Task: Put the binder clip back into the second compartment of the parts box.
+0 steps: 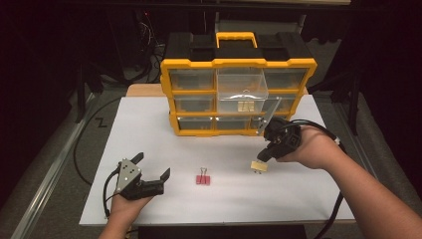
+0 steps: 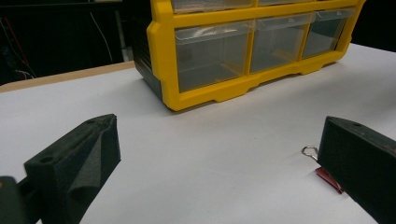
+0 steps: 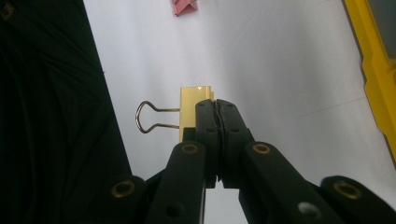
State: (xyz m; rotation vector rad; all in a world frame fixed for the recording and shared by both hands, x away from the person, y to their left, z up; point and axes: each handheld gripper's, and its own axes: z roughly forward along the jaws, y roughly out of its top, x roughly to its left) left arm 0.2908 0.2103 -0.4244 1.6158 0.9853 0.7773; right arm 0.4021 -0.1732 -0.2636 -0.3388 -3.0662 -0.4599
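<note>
Your right gripper (image 1: 262, 160), fingers pinching a gold clip (image 1: 258, 167), holds it just above the counter (image 1: 149, 129) near the organizer (image 1: 239, 89); stowing remains. Left gripper (image 1: 152, 166) rests, fingers spread; the pink clip (image 1: 202, 179) waits.

Yellow drawer organizer (image 1: 239, 97) at table's (image 1: 149, 129) rear; pink binder clip (image 1: 203, 179) near front.
</note>
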